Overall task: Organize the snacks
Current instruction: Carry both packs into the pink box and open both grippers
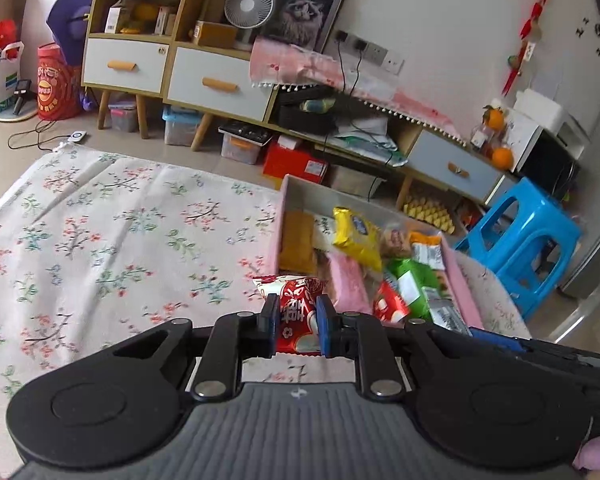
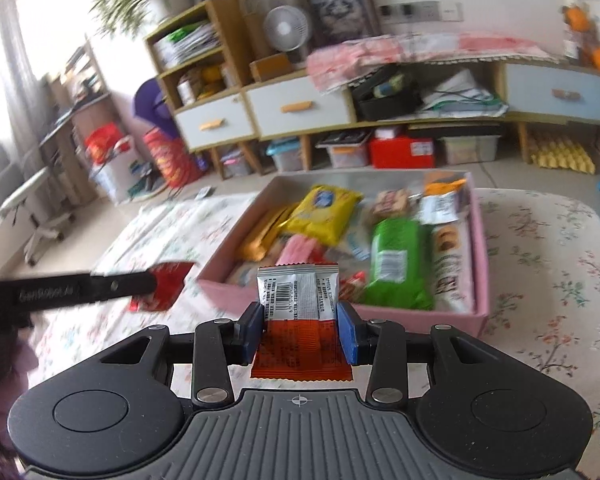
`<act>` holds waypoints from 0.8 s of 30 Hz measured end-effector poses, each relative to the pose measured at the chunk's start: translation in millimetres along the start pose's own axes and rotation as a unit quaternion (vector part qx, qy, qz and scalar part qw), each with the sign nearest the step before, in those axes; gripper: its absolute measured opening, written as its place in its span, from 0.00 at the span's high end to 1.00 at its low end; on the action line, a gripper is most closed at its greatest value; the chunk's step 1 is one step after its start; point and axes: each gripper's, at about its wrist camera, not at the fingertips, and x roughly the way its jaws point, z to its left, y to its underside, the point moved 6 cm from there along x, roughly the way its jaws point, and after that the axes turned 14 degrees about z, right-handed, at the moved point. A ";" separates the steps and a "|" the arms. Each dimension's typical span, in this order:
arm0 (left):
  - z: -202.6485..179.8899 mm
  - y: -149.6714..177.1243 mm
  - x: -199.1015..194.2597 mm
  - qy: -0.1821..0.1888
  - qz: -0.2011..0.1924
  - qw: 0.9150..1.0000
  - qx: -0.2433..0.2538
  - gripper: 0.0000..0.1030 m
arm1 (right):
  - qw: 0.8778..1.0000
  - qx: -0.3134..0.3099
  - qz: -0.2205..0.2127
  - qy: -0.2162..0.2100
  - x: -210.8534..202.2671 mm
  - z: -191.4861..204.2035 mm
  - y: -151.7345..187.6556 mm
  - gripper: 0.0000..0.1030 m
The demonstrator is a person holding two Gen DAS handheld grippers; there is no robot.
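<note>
left fingers (image 1: 297,322) pinch a red snack packet (image 1: 294,300) narrowly; right fingers (image 2: 299,330) clamp an orange-and-silver packet (image 2: 298,300).

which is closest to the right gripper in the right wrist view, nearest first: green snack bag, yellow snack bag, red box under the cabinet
From the right gripper:
1. green snack bag, near half of the pink tray, slightly right.
2. yellow snack bag, far half of the tray.
3. red box, on the floor under the cabinet.

pink box (image 2: 482,248), floral cloth (image 1: 100,216) (pastel sprigs)
</note>
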 end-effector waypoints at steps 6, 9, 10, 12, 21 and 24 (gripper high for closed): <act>-21.2 -6.1 13.3 0.021 -0.014 1.000 0.005 0.84 | 0.998 0.049 -0.023 0.016 1.2 -32.4 -15.7 0.63; -29.4 -9.4 23.0 0.021 -0.022 0.999 0.015 0.84 | 0.997 0.074 -0.028 0.021 4.5 -50.3 -19.2 0.63; -30.9 -10.8 26.8 0.021 -0.024 0.999 0.015 0.84 | 0.996 0.083 -0.030 0.023 6.4 -56.7 -20.7 0.63; -32.7 -13.1 35.4 0.021 -0.026 0.999 0.013 0.84 | 0.994 0.102 -0.032 0.025 9.4 -69.1 -22.2 0.63; -30.4 -14.4 55.5 0.004 -0.019 1.000 -0.006 0.83 | 0.986 0.166 -0.030 0.009 25.3 -103.7 -25.5 0.63; -29.5 -14.7 56.9 -0.003 -0.017 1.000 0.001 0.83 | 0.986 0.165 -0.029 0.006 30.5 -105.6 -26.7 0.63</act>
